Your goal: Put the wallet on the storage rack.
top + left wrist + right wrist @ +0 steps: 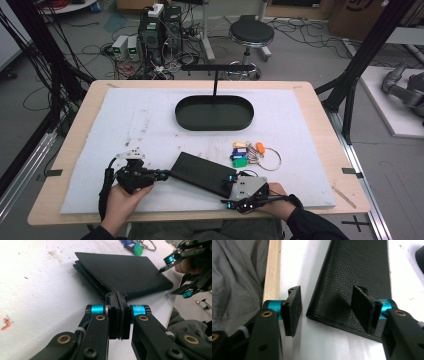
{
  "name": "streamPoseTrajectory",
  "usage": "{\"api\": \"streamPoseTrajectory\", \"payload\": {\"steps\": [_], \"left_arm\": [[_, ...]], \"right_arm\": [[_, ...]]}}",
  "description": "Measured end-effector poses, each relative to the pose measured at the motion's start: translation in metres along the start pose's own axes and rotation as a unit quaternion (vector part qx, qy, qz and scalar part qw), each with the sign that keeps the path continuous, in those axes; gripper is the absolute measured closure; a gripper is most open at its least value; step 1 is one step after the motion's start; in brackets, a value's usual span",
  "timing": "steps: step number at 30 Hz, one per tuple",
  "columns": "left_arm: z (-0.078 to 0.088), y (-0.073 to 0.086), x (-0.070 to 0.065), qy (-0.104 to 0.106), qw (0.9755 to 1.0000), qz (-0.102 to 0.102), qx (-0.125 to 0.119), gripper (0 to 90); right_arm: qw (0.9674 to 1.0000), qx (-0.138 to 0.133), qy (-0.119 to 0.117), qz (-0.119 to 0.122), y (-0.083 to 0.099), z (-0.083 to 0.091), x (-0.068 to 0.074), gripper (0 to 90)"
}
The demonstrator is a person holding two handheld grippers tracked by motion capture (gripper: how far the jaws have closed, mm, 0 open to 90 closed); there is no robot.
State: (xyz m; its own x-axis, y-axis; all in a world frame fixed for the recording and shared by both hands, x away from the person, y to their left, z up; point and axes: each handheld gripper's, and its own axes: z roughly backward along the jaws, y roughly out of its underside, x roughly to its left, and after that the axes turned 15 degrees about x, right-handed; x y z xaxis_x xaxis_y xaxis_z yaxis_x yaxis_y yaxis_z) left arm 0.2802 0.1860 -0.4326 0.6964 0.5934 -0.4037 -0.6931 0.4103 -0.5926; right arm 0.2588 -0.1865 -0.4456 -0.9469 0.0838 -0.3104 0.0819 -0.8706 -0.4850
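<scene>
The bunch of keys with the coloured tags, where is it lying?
In the high view the bunch of keys lies on the white mat, right of centre, between the black oval tray behind it and the black wallet.

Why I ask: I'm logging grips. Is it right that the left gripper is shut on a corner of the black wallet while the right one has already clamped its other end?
Not quite. The left gripper does pinch the black wallet, but the right gripper has not clamped: in the right gripper view its fingers stand apart astride the wallet's corner.

black grained wallet [202, 174] on white mat [130, 125]; black tray [214, 113]; blue, green, orange key tags [243, 152].
</scene>
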Motion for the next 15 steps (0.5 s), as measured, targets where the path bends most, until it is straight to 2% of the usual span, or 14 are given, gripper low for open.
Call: {"api": "streamPoseTrajectory", "payload": {"steps": [1, 2, 6, 7, 11, 13, 15], "left_arm": [[0.0000, 0.0000, 0.0000, 0.000, 1.0000, 0.000, 0.000, 90.0], [0.0013, 0.0001, 0.0006, 0.011, 0.9998, 0.006, -0.013, 90.0], [-0.0004, 0.0003, 0.0002, 0.005, 1.0000, 0.003, -0.007, 90.0], [-0.0008, 0.0004, 0.0002, 0.003, 1.0000, -0.002, -0.005, 90.0], [0.0000, 0.0003, -0.0008, -0.003, 0.9999, -0.012, -0.010, 89.9], [0.0004, 0.0005, -0.0015, -0.007, 0.9997, -0.019, -0.014, 89.8], [0.0011, 0.0007, -0.0015, -0.011, 0.9994, -0.028, -0.016, 89.5]], "right_arm": [[1.0000, 0.000, 0.000, 0.000, 0.0000, 0.0000, 0.0000, 44.6], [1.0000, 0.005, 0.005, 0.004, 0.0006, -0.0004, 0.0003, 48.6], [0.9999, 0.004, 0.005, 0.010, 0.0010, 0.0004, 0.0001, 54.1], [0.9998, 0.002, 0.008, 0.019, 0.0011, 0.0014, 0.0016, 60.7], [0.9997, -0.001, 0.007, 0.023, 0.0018, 0.0032, 0.0021, 68.6], [0.9994, -0.001, 0.014, 0.030, 0.0026, 0.0049, 0.0027, 73.6], [0.9995, -0.002, 0.017, 0.025, 0.0034, 0.0060, 0.0020, 77.1]]}}
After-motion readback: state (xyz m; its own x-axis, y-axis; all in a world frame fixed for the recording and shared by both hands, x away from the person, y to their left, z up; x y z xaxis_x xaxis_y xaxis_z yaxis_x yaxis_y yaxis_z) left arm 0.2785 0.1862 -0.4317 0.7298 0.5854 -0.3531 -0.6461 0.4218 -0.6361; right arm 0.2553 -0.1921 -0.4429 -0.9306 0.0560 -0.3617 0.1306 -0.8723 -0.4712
